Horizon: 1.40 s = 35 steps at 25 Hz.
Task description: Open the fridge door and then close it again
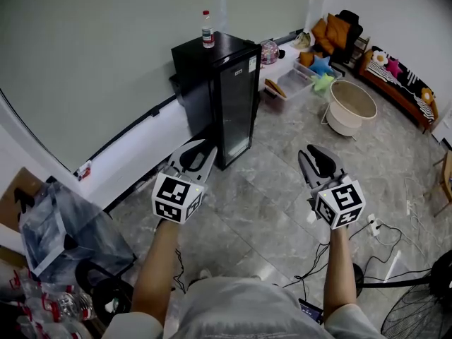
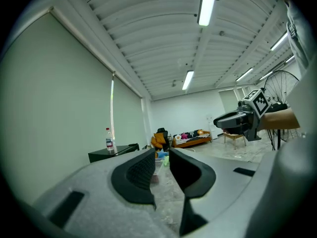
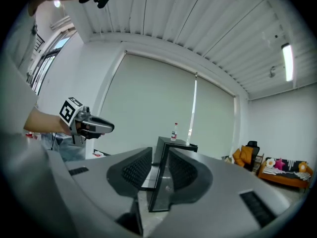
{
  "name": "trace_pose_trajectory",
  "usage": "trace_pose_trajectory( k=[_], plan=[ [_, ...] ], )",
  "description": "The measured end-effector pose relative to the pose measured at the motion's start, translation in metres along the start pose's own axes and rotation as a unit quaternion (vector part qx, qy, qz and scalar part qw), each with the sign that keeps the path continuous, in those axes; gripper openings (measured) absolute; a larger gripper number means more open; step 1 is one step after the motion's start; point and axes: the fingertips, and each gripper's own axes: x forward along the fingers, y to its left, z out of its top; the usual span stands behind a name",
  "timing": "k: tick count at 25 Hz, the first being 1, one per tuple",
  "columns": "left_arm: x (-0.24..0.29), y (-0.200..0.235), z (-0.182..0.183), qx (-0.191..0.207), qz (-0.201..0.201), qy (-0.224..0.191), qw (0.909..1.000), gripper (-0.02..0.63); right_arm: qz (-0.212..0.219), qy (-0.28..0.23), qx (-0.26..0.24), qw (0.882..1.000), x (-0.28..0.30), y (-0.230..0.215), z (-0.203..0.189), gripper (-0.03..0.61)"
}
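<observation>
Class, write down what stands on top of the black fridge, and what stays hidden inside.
A bottle with a red cap stands on the fridge. Its door looks shut, so the inside is hidden.

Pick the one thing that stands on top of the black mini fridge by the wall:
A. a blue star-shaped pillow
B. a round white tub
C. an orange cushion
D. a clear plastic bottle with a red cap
D: the head view shows the clear plastic bottle with a red cap standing upright on the flat top of the black mini fridge.
</observation>
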Motion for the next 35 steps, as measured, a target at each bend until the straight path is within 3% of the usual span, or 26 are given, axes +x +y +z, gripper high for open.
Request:
trace_pose_trajectory(
  k=[3, 10, 14, 20, 29, 35],
  plan=[
    [0.003, -0.007, -0.001, -0.004, 0.010, 0.006, 0.9999, 0.120, 0.009, -0.008, 0.001, 1.000, -0.004, -0.010, 0.001, 0.130],
    [0.015, -0.038, -0.004, -0.004, 0.035, 0.015, 0.9993, 0.172, 0.021, -0.006, -0.011, 1.000, -0.021, -0.044, -0.014, 0.186],
    [0.023, -0.052, -0.006, -0.006, 0.045, 0.022, 0.9987, 0.176, 0.032, 0.007, -0.017, 0.999, -0.033, -0.059, -0.029, 0.196],
    [0.047, -0.066, -0.011, -0.006, 0.041, 0.035, 0.9985, 0.176, 0.012, 0.006, -0.010, 1.000, -0.041, -0.097, -0.041, 0.198],
    [0.107, -0.036, -0.030, -0.020, 0.051, 0.043, 0.9975, 0.176, 0.010, 0.018, -0.020, 1.000, 0.004, -0.140, -0.058, 0.222],
    [0.184, 0.016, -0.050, -0.040, 0.066, 0.038, 0.9963, 0.176, 0.024, 0.030, -0.035, 0.999, 0.073, -0.183, -0.072, 0.230]
  ],
)
